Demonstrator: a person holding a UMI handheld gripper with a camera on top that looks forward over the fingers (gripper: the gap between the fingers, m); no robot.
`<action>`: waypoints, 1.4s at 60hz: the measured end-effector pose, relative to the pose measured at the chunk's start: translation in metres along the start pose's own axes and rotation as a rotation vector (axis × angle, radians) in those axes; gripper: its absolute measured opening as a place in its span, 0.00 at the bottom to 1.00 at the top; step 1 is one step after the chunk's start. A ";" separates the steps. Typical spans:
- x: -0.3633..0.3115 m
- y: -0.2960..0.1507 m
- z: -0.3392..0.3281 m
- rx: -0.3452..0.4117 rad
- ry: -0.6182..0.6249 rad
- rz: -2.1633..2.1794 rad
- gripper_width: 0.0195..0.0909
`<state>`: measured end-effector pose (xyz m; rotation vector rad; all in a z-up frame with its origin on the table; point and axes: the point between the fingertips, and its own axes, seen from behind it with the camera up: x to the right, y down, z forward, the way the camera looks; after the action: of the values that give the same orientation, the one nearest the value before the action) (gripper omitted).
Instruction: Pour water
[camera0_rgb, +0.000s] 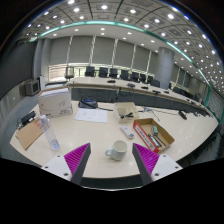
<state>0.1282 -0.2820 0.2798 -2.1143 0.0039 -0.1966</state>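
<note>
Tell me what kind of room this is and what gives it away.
Most likely a meeting or conference room. A long curved table faces rows of dark office chairs, with ceiling spotlights overhead. The open gripper hangs over the table's near edge, a white mug standing between its fingers.

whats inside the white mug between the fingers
The white mug stands on the table between the open gripper fingers, apart from both. Only its rim and a shadowed inner wall show; whether it holds water cannot be seen from here.
</note>
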 end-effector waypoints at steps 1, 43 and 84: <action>-0.001 0.000 0.000 0.001 0.000 -0.002 0.93; -0.269 0.046 0.077 -0.007 -0.210 0.048 0.93; -0.357 0.033 0.236 0.179 -0.112 0.108 0.43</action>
<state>-0.1880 -0.0702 0.0813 -1.9379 0.0326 -0.0136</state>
